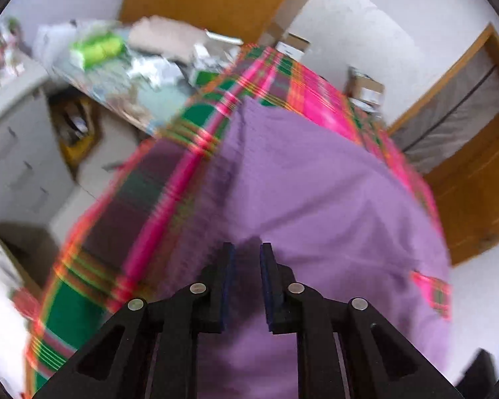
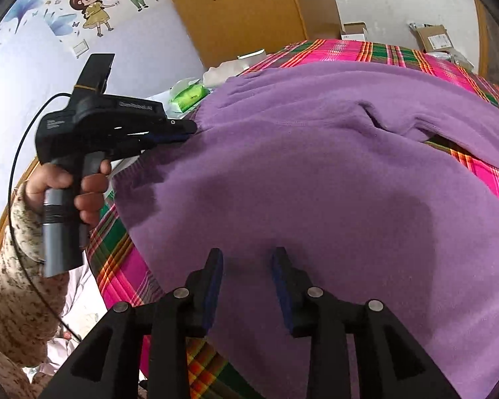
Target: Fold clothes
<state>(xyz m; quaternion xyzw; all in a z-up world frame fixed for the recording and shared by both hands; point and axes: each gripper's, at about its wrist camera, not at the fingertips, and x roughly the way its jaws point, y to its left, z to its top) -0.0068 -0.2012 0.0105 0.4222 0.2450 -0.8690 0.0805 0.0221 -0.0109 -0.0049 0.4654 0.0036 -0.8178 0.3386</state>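
A purple sweater [image 2: 316, 173] is lying spread across a plaid bedcover [image 2: 376, 50]. The left gripper [image 2: 186, 133] is reaching its left edge, closure unclear. The right gripper [image 2: 248, 259] is hovering open over the near hem. Lettering on the left tool is unreadable.

Bed [image 2: 349, 50] under a pink, green and orange plaid cover, carrying the clothes. Purple sweater [image 2: 316, 183] lying spread flat across most of the plaid, one sleeve folding inward near the far right edge. Green tissue pack [image 2: 189, 94] sitting just beside the sweater's far left corner, among white bags and papers [image 1: 156, 66] crowding that end, blurred in the left wrist view.
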